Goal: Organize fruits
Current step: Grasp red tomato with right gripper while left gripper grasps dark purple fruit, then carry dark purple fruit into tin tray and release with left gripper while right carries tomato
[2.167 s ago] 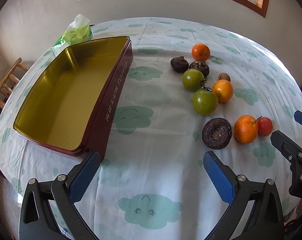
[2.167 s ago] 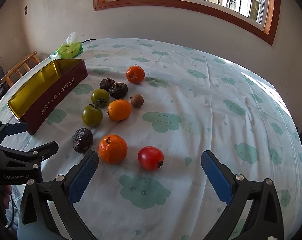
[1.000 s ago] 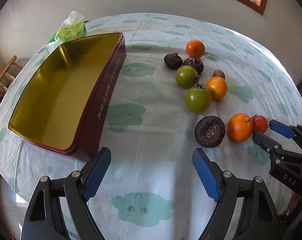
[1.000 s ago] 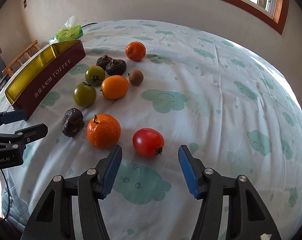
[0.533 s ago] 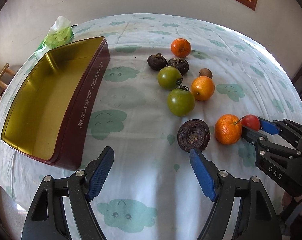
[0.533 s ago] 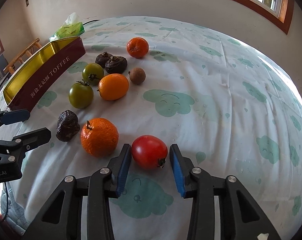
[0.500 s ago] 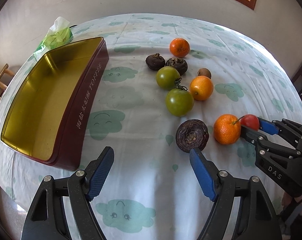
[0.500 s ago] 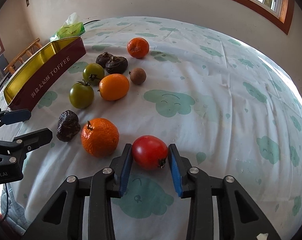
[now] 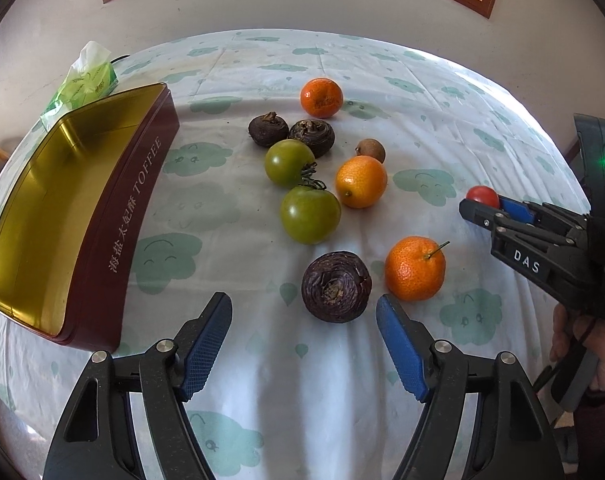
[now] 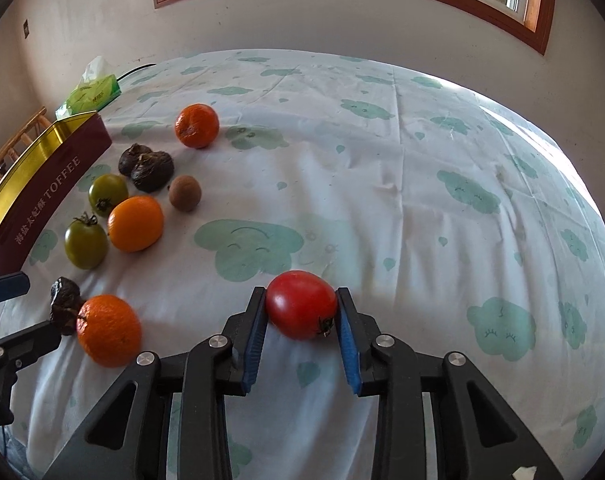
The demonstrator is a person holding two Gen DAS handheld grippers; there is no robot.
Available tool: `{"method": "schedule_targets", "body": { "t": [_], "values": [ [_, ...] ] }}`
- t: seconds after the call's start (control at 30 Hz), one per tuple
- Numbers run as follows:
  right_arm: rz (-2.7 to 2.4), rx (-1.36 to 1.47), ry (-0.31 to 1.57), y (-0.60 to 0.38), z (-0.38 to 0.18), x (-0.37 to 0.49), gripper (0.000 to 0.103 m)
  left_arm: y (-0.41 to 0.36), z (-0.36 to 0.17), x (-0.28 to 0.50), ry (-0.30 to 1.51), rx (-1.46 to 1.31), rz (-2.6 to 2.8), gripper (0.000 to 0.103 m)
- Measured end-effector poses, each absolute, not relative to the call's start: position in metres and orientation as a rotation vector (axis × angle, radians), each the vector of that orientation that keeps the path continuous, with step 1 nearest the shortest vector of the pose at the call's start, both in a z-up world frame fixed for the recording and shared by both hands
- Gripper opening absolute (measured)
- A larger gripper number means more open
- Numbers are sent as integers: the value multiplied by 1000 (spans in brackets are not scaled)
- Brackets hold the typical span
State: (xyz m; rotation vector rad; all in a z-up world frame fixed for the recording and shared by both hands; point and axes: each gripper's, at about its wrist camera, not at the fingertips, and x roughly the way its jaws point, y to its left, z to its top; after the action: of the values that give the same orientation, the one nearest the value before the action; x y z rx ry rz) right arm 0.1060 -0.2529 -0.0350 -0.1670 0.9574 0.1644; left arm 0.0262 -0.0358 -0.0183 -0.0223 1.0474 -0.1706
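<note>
My right gripper [image 10: 301, 312] is shut on a red tomato [image 10: 301, 304], its blue pads pressed on both sides; the same tomato [image 9: 482, 196] shows at that gripper's tip in the left wrist view. My left gripper [image 9: 304, 316] hovers just short of a dark purple wrinkled fruit [image 9: 336, 286], its jaws closing with nothing between them. A stemmed tangerine [image 9: 415, 268] lies right of that fruit. Further back lie two green tomatoes [image 9: 310, 214], an orange [image 9: 361, 181], two dark fruits [image 9: 311, 134], a small brown fruit [image 9: 370, 150] and another tangerine [image 9: 321, 97].
A long maroon TOFFEE tin [image 9: 82, 216] with a gold inside stands open on the left. A green tissue pack [image 9: 82, 84] sits behind it. A wooden chair [image 10: 18, 140] stands past the table's left edge. The cloud-print cloth [image 10: 422, 200] stretches bare to the right.
The right gripper closed on the red tomato and carried it away from the stemmed tangerine. The left gripper narrowed and came closer to the dark purple fruit.
</note>
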Motion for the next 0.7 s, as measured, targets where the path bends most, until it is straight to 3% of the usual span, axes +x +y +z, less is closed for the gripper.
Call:
{"method": "schedule_targets", "body": {
  "t": [0.13,0.43,0.57,0.7],
  "values": [
    [153,-167,944,-255,-35,109,31,-39,-22,32,1052,-29,-183,74],
    [153,-158,916,-257,-36,107,31,-44,-30,46,1064,-25,-206,55],
    [154,-156,906,-257,-37,105,32,-47,-30,50,1066,-34,-231,36],
    [154,-156,906,-257,-37,105,32,-48,-30,51,1059,-33,-230,36]
  ]
}}
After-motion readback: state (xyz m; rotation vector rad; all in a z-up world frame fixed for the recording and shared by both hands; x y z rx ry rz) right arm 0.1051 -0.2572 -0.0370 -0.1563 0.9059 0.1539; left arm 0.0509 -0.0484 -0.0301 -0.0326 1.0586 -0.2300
